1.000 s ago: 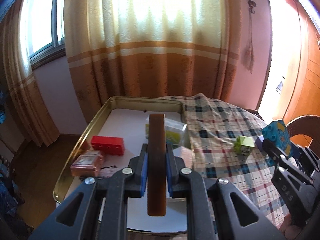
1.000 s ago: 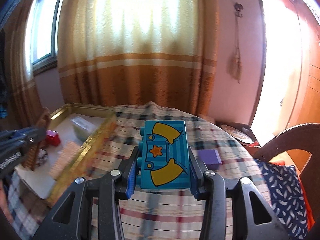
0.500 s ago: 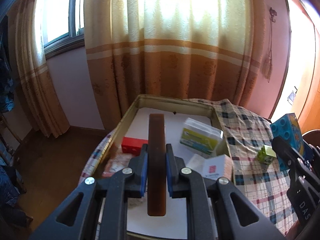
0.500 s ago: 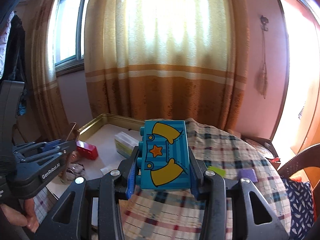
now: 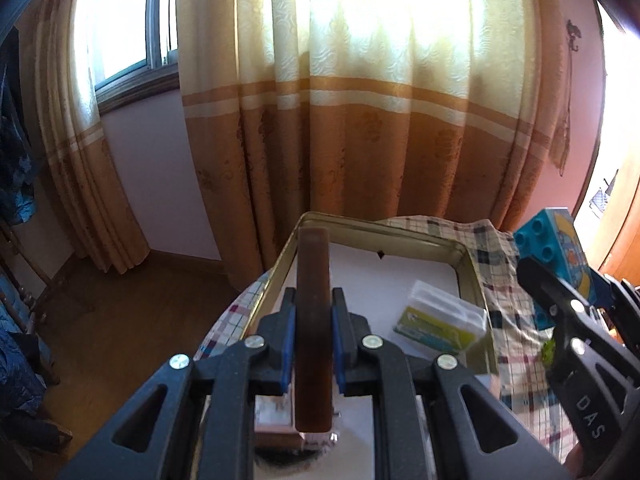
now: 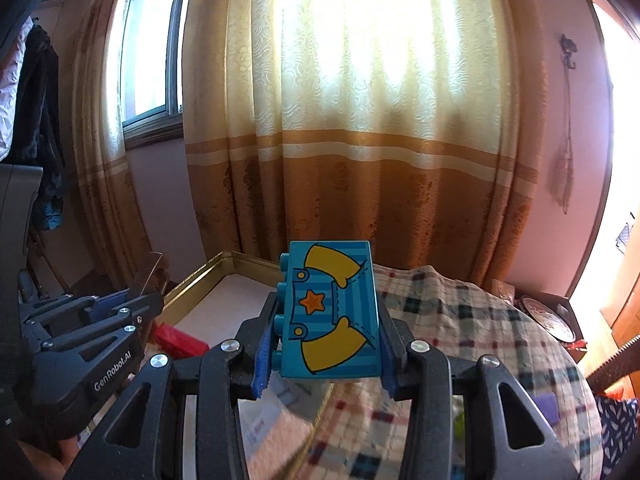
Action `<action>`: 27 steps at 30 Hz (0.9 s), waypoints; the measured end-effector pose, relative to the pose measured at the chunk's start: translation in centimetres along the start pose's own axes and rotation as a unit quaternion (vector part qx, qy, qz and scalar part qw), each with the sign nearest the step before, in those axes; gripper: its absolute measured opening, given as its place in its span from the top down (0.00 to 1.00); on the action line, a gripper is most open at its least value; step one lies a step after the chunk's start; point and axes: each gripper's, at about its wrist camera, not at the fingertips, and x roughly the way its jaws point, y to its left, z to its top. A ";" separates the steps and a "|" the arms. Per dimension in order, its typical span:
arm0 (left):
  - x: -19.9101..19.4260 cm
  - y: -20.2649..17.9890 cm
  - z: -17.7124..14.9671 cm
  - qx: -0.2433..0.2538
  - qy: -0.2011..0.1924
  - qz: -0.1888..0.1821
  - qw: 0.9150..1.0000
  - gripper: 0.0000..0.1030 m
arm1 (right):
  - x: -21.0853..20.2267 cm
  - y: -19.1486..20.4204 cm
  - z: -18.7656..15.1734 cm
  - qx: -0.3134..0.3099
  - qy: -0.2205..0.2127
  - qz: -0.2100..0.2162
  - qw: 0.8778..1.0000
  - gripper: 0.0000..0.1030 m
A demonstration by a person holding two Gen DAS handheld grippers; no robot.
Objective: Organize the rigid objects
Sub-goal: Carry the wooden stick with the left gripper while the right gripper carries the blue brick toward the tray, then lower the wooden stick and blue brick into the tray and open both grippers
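My left gripper [image 5: 313, 320] is shut on a thin brown wooden slab [image 5: 313, 328], held edge-up over the near left part of the gold metal tray [image 5: 280, 268]. My right gripper [image 6: 326, 344] is shut on a teal toy brick [image 6: 334, 312] printed with yellow sleeves and an orange star, above the tray's right rim. The same brick [image 5: 556, 244] and the right gripper [image 5: 576, 312] show at the right edge of the left wrist view. The left gripper [image 6: 96, 320] appears at the left of the right wrist view.
In the white-lined tray lie a clear box with a green label [image 5: 440, 320], a red brick [image 6: 180, 340] and a pinkish box [image 5: 276, 420] under my left fingers. A plaid cloth [image 6: 460, 320] covers the table; a small green block [image 5: 548, 350] and a purple block [image 6: 548, 404] lie on it. Curtains hang behind.
Both grippers have moved left across the table with their loads still held. The tray now sits lower and nearer in both views; the right gripper has come over the tray's right rim.
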 end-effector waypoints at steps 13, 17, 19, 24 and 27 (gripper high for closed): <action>5.2 -0.6 0.9 -0.010 0.067 -0.007 0.998 0.87 | 7.3 -0.5 1.8 -0.020 0.078 0.028 0.996 0.56; 6.4 -0.5 0.8 -0.021 0.098 -0.014 0.995 0.87 | 9.0 -0.8 1.8 -0.011 0.109 0.045 0.993 0.56; 7.0 -0.3 0.9 -0.028 0.113 -0.014 0.993 0.87 | 10.1 -0.5 1.6 -0.024 0.131 0.048 0.990 0.56; 8.0 -0.4 0.9 -0.026 0.142 -0.008 0.989 0.87 | 11.2 0.8 1.1 -0.064 0.154 0.059 0.984 0.56; 8.4 -0.7 0.7 -0.021 0.154 -0.006 0.988 0.87 | 11.6 0.7 1.2 -0.065 0.158 0.060 0.983 0.56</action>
